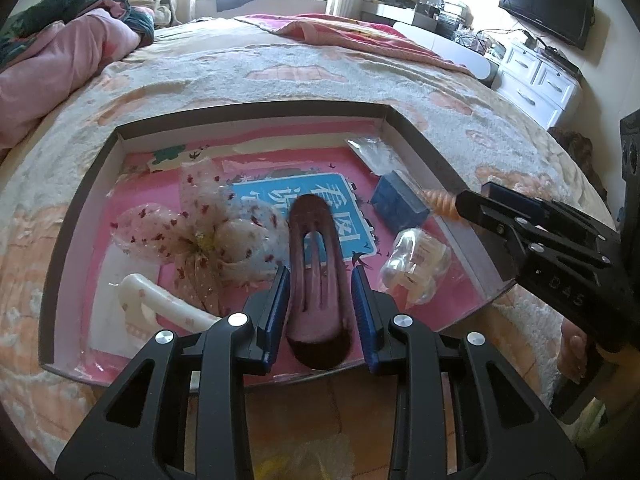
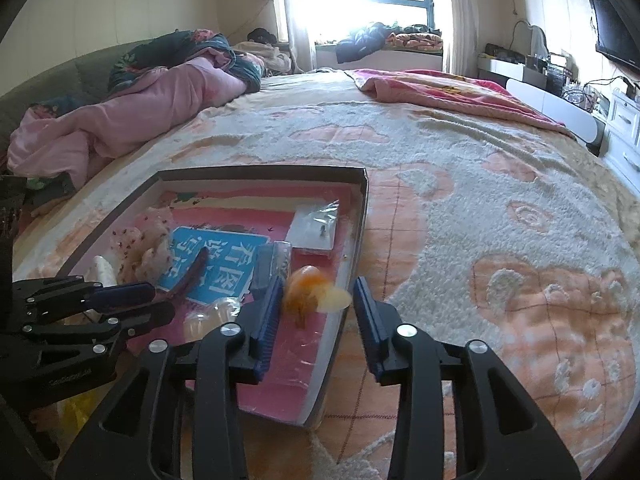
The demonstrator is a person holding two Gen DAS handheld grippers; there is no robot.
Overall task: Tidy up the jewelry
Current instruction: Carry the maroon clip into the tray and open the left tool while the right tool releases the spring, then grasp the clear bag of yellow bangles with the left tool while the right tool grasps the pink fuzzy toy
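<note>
My left gripper (image 1: 320, 274) is shut on a long dark brown hair clip (image 1: 316, 216), whose far end pokes out over a shallow dark-rimmed box (image 1: 248, 114) on the bed. In the right wrist view the same clip (image 2: 192, 272) sticks out of that gripper at the left. My right gripper (image 2: 318, 282) stands open above the box's right wall. A blurred orange and cream hair piece (image 2: 306, 288) lies between its fingers, close to the left pad. From the left wrist view the orange piece (image 1: 440, 204) shows at the right gripper's tip.
The box holds a dotted tulle flower (image 1: 200, 236), a white clip (image 1: 152, 300), a small blue box (image 1: 396, 200), a clear pack of pearly pieces (image 1: 416, 264) and a small plastic bag (image 2: 316, 228). A patterned blanket (image 2: 500, 220) covers the bed. Pink bedding (image 2: 120, 120) is heaped at the back left.
</note>
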